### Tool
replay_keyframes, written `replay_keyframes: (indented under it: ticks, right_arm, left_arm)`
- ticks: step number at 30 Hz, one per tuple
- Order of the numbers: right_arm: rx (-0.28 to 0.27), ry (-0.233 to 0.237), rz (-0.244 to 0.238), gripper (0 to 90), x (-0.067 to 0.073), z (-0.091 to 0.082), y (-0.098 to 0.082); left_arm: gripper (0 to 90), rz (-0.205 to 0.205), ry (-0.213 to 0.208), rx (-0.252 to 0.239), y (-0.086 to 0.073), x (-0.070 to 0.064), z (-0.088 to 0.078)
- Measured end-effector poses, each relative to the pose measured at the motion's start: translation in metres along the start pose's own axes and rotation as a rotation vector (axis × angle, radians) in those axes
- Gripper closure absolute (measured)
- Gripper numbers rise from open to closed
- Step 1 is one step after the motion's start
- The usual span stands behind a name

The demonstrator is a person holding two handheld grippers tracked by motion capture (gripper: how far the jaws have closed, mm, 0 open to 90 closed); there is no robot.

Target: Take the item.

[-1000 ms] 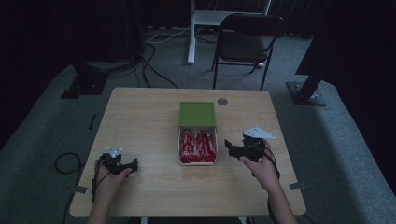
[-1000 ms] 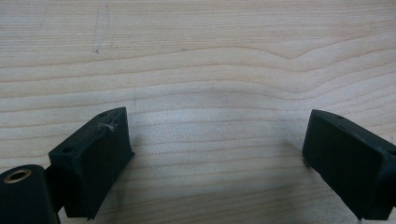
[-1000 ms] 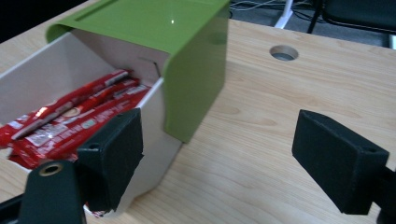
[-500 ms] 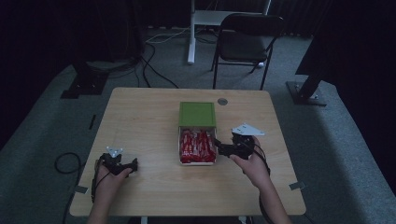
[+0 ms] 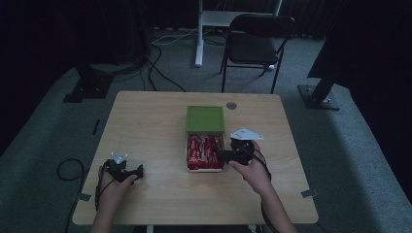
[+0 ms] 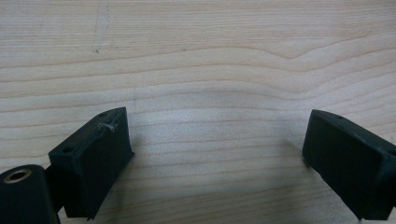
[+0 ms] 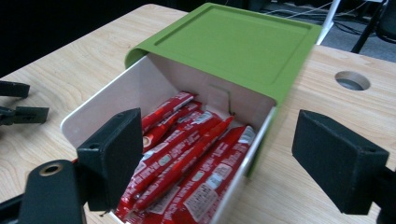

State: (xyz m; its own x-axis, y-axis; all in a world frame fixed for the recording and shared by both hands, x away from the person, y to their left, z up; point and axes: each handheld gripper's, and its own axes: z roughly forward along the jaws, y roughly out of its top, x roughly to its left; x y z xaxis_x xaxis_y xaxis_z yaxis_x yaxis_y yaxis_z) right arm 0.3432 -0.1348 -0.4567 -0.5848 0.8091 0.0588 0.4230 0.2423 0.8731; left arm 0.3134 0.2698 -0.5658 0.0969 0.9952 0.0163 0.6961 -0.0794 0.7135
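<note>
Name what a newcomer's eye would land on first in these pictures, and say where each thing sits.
The bright red packets stand out first, packed in a white box mid-table, half covered by a green lid. The right gripper hangs at the box's right edge, jaws open; the left gripper rests open on bare wood near the table's front left.

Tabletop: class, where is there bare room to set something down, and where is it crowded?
Bare wood lies between the left claw and the white tray, and from the green lid to the table's far-left corner. It is crowded where the right claw meets the red packets.
</note>
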Motion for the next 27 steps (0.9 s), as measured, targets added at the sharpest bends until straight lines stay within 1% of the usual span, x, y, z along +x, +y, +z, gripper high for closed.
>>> replay_keyframes:
  ticks: [3, 5, 7, 13, 15, 20, 22, 27]
  right_arm:
    - [0.004, 0.005, -0.005, 16.0, 0.003, 0.002, 0.000]
    - [0.007, 0.017, -0.016, 16.0, 0.009, 0.006, 0.001]
    - [0.008, 0.025, -0.019, 18.2, 0.012, 0.008, 0.002]
    - [0.015, 0.050, -0.030, 18.3, 0.024, 0.016, 0.003]
    - [0.015, 0.052, -0.036, 20.0, 0.028, 0.019, 0.003]
    - [0.026, 0.068, -0.042, 20.8, 0.037, 0.025, 0.003]
    - [0.031, 0.066, -0.046, 22.4, 0.040, 0.028, 0.002]
    - [0.035, 0.072, -0.046, 23.0, 0.044, 0.033, 0.001]
  left_arm:
    - [8.6, 0.000, 0.000, 0.000, 0.000, 0.000, 0.000]
    - [8.5, 0.002, 0.000, 0.002, 0.000, 0.000, 0.000]
    - [8.5, 0.003, 0.000, 0.003, 0.000, 0.000, 0.000]
    - [8.5, 0.004, 0.000, 0.003, 0.000, 0.000, 0.000]
    - [8.5, 0.004, 0.000, 0.003, 0.000, 0.000, 0.000]
    - [8.5, 0.004, 0.000, 0.003, 0.000, 0.000, 0.000]
    - [8.5, 0.004, 0.000, 0.003, 0.000, 0.000, 0.000]
    - [8.5, 0.004, 0.000, 0.003, 0.000, 0.000, 0.000]
